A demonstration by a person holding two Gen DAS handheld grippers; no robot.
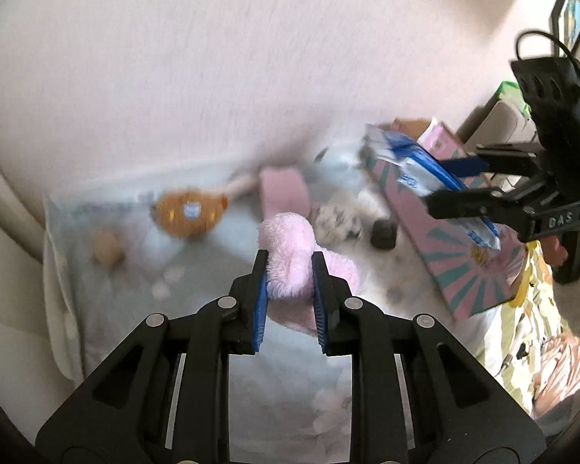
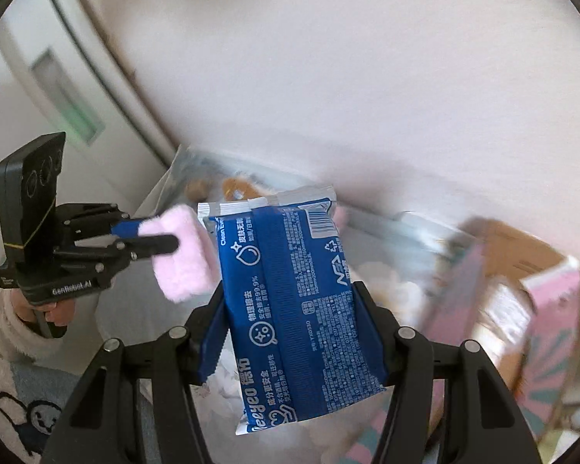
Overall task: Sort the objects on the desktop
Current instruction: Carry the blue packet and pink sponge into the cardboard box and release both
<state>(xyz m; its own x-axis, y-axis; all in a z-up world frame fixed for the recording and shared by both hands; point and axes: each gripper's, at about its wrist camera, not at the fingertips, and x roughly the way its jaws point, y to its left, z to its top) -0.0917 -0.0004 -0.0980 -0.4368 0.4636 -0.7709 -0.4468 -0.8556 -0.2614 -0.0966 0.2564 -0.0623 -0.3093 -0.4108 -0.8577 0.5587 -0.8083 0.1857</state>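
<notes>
Left gripper [image 1: 289,270] was pinched on the pink fluffy cloth [image 1: 290,247], lifted above the table [image 1: 116,309]. Right gripper [image 2: 290,309] was clamped across the blue wipes pack [image 2: 290,309], jaws spread only to pack width, hovering at 2 o'clock over the pink patterned box [image 1: 464,255]. Orange plush toy [image 1: 189,212] lay at 10 o'clock, a small dark object [image 1: 382,234] near the box; background blurred.
</notes>
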